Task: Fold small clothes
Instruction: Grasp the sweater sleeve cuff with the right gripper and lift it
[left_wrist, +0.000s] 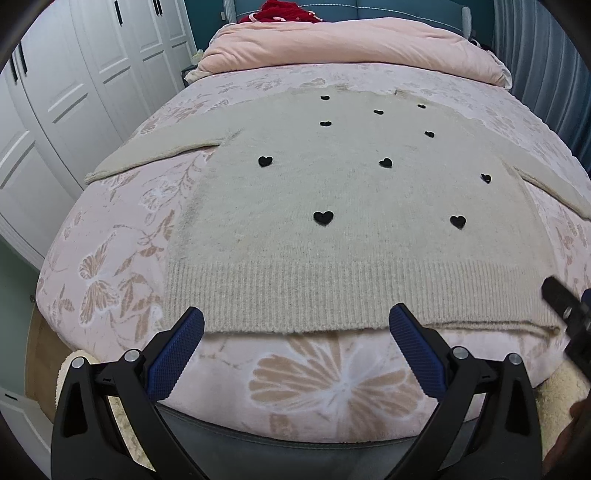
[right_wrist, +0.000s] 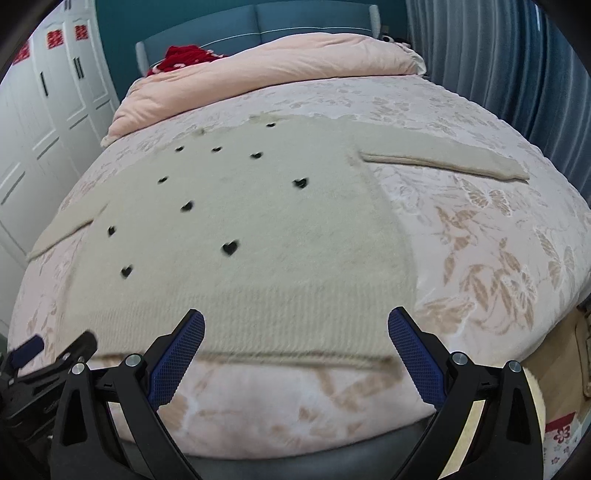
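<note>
A cream knitted sweater (left_wrist: 332, 192) with several black hearts lies flat on the bed, both sleeves spread out to the sides. Its ribbed hem faces me. It also shows in the right wrist view (right_wrist: 266, 236), with the right sleeve (right_wrist: 443, 162) stretched out. My left gripper (left_wrist: 295, 325) is open and empty, hovering just above the hem on its left half. My right gripper (right_wrist: 295, 328) is open and empty above the hem's right half. The right gripper also shows at the left view's right edge (left_wrist: 565, 306), and the left gripper at the right view's left edge (right_wrist: 51, 350).
The bed has a pink floral cover (left_wrist: 332, 384). A folded pink duvet (left_wrist: 351, 44) and a red item (left_wrist: 284, 9) lie at the head. White wardrobe doors (left_wrist: 55, 110) stand on the left, blue curtains (right_wrist: 517, 74) on the right.
</note>
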